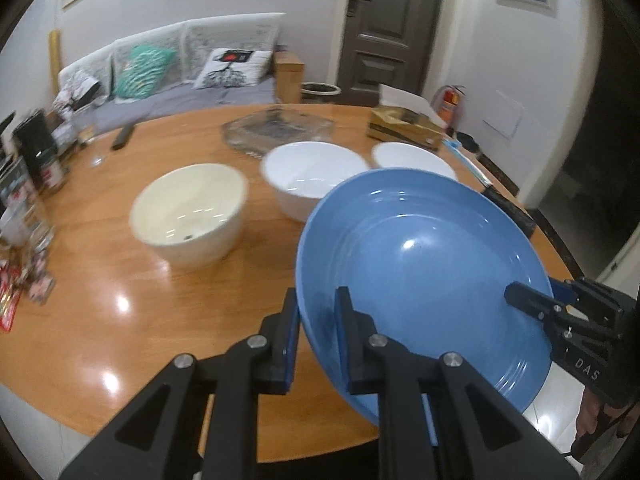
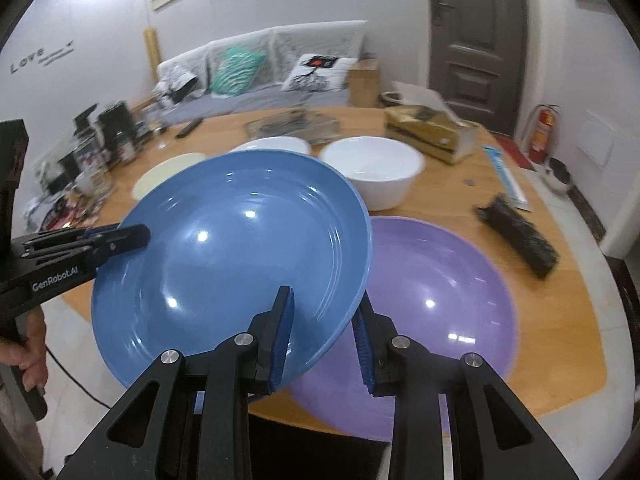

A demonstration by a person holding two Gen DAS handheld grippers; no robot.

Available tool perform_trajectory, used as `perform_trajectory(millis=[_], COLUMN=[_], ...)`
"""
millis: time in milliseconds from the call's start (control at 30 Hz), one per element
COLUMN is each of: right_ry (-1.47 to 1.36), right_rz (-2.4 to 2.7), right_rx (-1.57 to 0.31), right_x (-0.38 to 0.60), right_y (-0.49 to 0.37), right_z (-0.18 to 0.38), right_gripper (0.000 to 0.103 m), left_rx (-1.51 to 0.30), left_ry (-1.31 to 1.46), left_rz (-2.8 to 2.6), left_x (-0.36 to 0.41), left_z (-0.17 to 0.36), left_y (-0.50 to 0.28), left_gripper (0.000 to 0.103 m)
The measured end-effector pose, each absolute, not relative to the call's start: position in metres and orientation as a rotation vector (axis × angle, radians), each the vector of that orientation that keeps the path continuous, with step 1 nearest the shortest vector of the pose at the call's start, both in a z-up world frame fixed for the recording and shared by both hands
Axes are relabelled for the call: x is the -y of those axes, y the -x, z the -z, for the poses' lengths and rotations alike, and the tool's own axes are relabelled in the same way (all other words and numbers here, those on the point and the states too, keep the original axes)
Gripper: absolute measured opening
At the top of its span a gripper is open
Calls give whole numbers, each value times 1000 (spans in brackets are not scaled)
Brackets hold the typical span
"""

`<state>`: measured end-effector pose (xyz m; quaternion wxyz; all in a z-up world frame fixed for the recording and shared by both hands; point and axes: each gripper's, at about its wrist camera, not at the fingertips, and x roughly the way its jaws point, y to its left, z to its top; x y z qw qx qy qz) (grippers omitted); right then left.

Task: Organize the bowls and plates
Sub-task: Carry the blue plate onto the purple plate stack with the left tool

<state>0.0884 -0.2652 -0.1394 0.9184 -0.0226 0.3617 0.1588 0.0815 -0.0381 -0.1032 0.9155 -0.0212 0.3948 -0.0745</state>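
Wooden worktop (image 1: 120, 300) carries 2 white bowls (image 1: 316, 180) and a cream bowl (image 1: 188, 216) beyond the glossy blue plate (image 2: 232, 256), held tilted above a purple plate (image 2: 440, 288), pinched at opposite rims by left hand-held gripper (image 1: 316, 320) and right hand-held gripper (image 2: 324, 320).

Blue plate (image 1: 420, 272) tilted, off the table (image 1: 120, 320). Left gripper (image 1: 318, 312) clamps its near rim, right gripper (image 1: 536, 300) its far rim. Cream bowl (image 1: 188, 214), two white bowls (image 1: 312, 178) behind.
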Motion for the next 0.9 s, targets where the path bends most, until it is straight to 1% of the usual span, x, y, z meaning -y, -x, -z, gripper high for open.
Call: perform_trajectory(millis=[400,500,767,900], right_ry=[-24,-43,-10,23], right_rz=[-188,-169,-143,-133], right_rx=[-752,-766,-769,-779], right_x=[344,356,362,358], right_y=[-90,-93,-98,-103], right_z=[153,158,166,168], right_gripper=[24,24,24,26], left_rx=[-861,-873,-896,-904], left_ry=[-86,-111,-166,-178], left_rz=[251,266,245,242], left_x=[129,144,163,164], left_z=[113,117,130,134], left_y=[-107,-110,-119,-121], left_gripper=[14,18,19,19])
